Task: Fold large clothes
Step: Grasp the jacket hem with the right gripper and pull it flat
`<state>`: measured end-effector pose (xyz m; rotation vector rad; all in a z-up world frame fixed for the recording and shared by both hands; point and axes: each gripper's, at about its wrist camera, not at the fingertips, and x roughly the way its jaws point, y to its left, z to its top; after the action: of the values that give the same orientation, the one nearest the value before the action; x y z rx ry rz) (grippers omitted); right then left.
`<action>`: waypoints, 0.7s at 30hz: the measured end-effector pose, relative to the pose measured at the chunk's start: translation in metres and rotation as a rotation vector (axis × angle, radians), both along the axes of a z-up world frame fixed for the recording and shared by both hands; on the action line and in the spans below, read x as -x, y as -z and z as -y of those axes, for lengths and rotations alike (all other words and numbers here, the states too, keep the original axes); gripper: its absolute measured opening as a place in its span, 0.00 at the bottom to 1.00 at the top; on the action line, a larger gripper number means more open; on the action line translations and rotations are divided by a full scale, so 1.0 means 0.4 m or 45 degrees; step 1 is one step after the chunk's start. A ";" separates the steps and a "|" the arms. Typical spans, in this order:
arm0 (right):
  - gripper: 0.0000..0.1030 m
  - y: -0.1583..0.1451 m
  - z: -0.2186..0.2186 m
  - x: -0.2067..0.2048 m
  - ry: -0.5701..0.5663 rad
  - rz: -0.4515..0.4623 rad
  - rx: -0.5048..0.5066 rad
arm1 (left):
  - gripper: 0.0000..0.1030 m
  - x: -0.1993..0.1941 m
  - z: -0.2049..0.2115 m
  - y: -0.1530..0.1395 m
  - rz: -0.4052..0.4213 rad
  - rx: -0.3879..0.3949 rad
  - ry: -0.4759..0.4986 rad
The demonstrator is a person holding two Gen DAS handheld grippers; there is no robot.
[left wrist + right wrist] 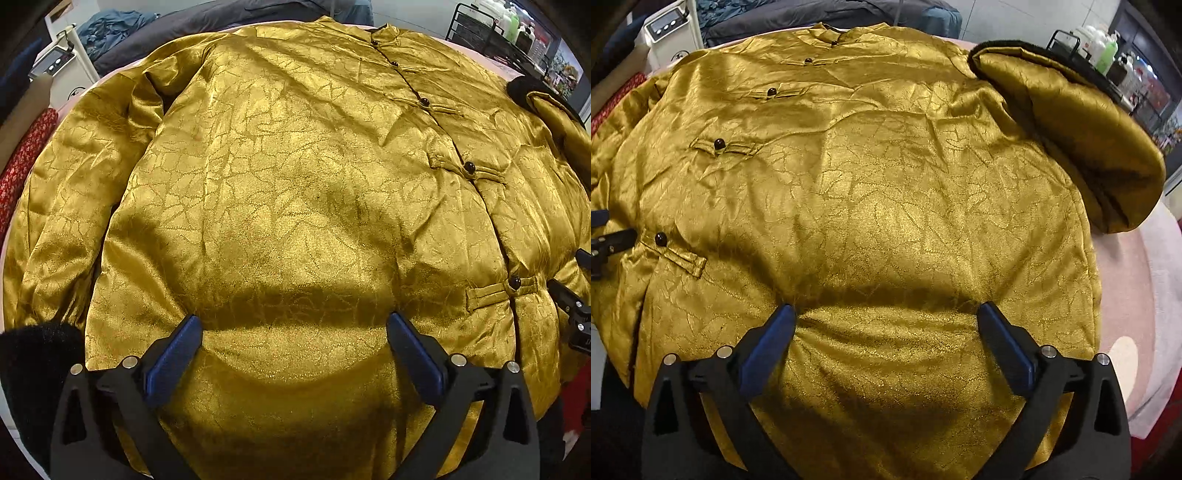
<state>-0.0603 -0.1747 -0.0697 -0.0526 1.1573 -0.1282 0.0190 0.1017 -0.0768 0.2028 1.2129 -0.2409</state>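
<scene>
Below, hem of gold jacket point(280, 192) cut off behind wide-spread left gripper point(293, 326) and right gripper point(886, 314).

Pink-covered table point(1126, 280); beyond it a black wire rack point(1071, 44) of bottles, left of that a white machine point(668, 33)

The jacket point(280, 192) is glossy golden cloth, satin-like, woven with a crackled pattern and finely creased. Its buttons point(469, 168) are dark, shiny beads. The cuff point(37, 354) is black, fuzzy and matt. The tabletop point(1123, 280) wears a matt pink cloth. The left gripper point(294, 325) is matt black plastic with blue pads point(173, 354) and bright metal screws point(458, 359).
</scene>
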 end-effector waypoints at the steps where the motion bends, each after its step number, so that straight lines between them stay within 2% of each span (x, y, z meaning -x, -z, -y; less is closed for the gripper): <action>1: 0.95 -0.001 -0.008 0.000 -0.006 -0.001 0.005 | 0.95 0.003 0.000 -0.002 0.002 -0.002 0.000; 7: 0.95 -0.009 -0.014 -0.001 -0.009 -0.001 -0.027 | 0.94 -0.001 -0.001 -0.016 0.018 -0.005 -0.059; 9: 0.95 -0.031 0.003 0.004 0.012 0.032 -0.103 | 0.94 0.001 0.001 -0.039 0.033 -0.007 -0.074; 12: 0.95 -0.090 0.057 0.025 0.101 0.187 -0.235 | 0.94 0.010 0.007 -0.077 0.079 0.065 -0.089; 14: 0.95 -0.135 0.100 0.031 0.159 0.274 -0.226 | 0.94 0.005 0.011 -0.098 0.090 0.124 -0.102; 17: 0.95 -0.205 0.162 0.028 0.203 0.380 -0.205 | 0.94 -0.007 0.031 -0.103 0.045 0.184 -0.083; 21: 0.95 -0.311 0.270 -0.015 0.258 0.504 -0.211 | 0.94 -0.008 0.080 -0.077 0.016 0.132 -0.030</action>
<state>-0.0541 -0.2827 0.0545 0.2290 0.7717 -0.2111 0.0221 0.0698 -0.0462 0.1002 1.1861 -0.2809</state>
